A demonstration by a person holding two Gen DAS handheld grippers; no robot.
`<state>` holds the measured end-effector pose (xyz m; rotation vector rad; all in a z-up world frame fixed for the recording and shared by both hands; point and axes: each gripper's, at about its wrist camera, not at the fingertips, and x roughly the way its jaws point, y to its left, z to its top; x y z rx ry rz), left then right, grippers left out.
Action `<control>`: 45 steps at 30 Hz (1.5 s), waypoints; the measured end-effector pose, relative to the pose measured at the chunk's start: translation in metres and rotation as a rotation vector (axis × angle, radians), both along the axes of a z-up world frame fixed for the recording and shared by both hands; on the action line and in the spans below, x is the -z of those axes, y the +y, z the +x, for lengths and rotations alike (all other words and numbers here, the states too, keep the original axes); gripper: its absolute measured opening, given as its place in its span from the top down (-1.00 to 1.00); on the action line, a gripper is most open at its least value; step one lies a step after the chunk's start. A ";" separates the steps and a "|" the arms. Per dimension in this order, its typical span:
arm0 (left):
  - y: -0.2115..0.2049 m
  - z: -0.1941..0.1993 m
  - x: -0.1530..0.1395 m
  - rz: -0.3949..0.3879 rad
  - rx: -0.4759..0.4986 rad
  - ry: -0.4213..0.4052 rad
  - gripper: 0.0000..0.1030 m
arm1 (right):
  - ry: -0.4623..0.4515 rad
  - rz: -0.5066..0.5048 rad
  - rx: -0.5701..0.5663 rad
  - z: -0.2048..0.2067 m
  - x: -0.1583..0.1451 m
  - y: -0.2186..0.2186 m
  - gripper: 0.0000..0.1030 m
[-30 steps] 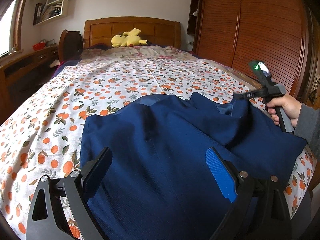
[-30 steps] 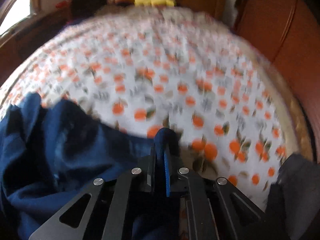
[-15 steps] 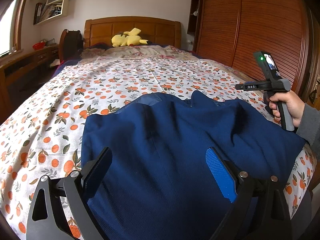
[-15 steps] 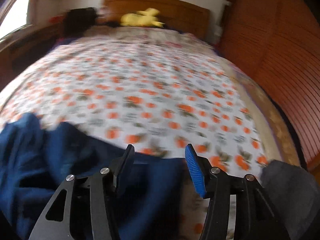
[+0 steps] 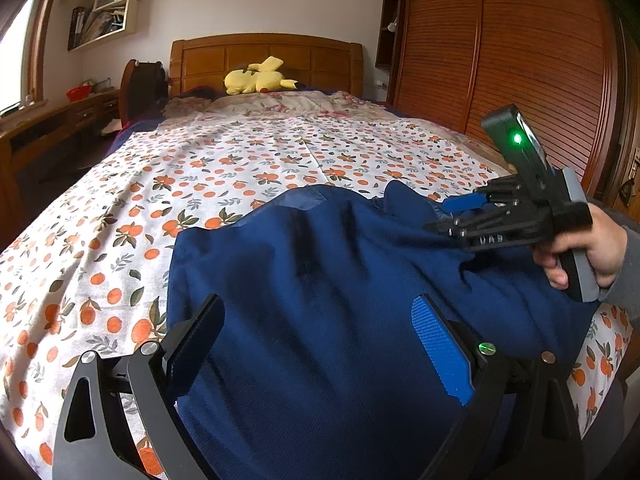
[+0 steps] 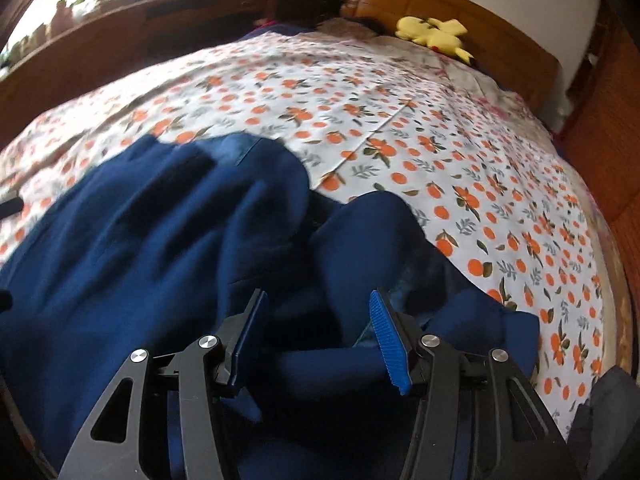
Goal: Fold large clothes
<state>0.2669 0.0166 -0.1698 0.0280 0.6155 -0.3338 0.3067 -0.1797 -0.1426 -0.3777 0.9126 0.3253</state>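
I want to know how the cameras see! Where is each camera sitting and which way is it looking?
Left wrist: sits on the left claw, looks up the bed toward the headboard; its open fingers show, plus the right hand holding the right claw.
Right wrist: sits on the right claw, looks down over the rumpled blue garment; only its open fingers show.
Both share: the blue garment, the orange-print bedsheet and the yellow plush toy.

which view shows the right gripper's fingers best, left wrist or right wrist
The right wrist view: the right gripper sits close and centred, jaws visibly apart over the navy garment, with the blue ribbed pad clear. The left wrist view shows it side-on at the right edge, so its finger gap is hard to read.
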 end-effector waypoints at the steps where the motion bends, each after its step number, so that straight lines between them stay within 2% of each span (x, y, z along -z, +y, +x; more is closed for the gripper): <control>1: 0.001 0.000 0.000 -0.001 0.000 0.000 -0.85 | 0.000 -0.014 -0.006 -0.001 0.002 0.003 0.01; 6: 0.001 0.000 0.000 0.002 0.002 -0.001 -0.85 | 0.015 -0.049 -0.039 -0.005 0.009 0.013 0.02; 9: 0.002 -0.001 0.000 0.001 0.001 -0.001 -0.86 | 0.067 -0.062 -0.056 -0.002 0.019 0.017 0.04; 14: 0.001 -0.001 0.000 0.002 0.002 0.000 -0.85 | 0.118 -0.061 -0.063 0.002 0.029 0.018 0.19; 15: 0.001 -0.001 0.000 0.003 0.001 -0.001 -0.85 | 0.132 -0.049 -0.063 0.003 0.029 0.017 0.32; 16: 0.002 -0.001 0.000 0.003 0.001 -0.001 -0.85 | 0.145 -0.037 -0.065 0.004 0.029 0.016 0.55; 18: 0.001 -0.001 0.000 0.000 0.002 0.000 -0.85 | 0.153 -0.041 -0.057 0.006 0.029 0.015 0.81; 22: 0.001 -0.001 0.000 0.002 0.003 0.000 -0.86 | 0.118 -0.028 -0.043 0.010 0.022 0.008 0.96; 30: 0.002 -0.001 0.000 0.001 0.003 0.000 -0.86 | -0.125 -0.068 0.037 0.026 -0.015 0.010 0.97; 34: 0.001 -0.001 0.000 0.005 0.004 0.001 -0.86 | -0.122 -0.087 0.060 0.039 -0.011 0.018 0.93; 37: 0.001 -0.001 0.001 0.006 0.004 0.005 -0.85 | -0.156 -0.127 0.140 0.052 -0.012 0.013 0.92; 38: 0.001 -0.001 0.001 0.008 0.004 0.006 -0.85 | -0.162 -0.114 0.177 0.055 -0.016 0.007 0.86; 39: 0.001 -0.002 0.001 0.010 0.005 0.005 -0.85 | -0.160 -0.090 0.198 0.058 -0.020 -0.001 0.70; 43: 0.000 -0.004 0.000 0.011 0.008 0.005 -0.85 | -0.152 -0.054 0.225 0.045 -0.035 -0.028 0.62; 44: -0.001 -0.006 0.000 0.011 0.011 0.005 -0.85 | -0.149 -0.038 0.236 0.036 -0.039 -0.038 0.54; 45: -0.002 -0.008 0.000 0.012 0.018 0.004 -0.85 | -0.149 -0.026 0.245 0.026 -0.043 -0.046 0.31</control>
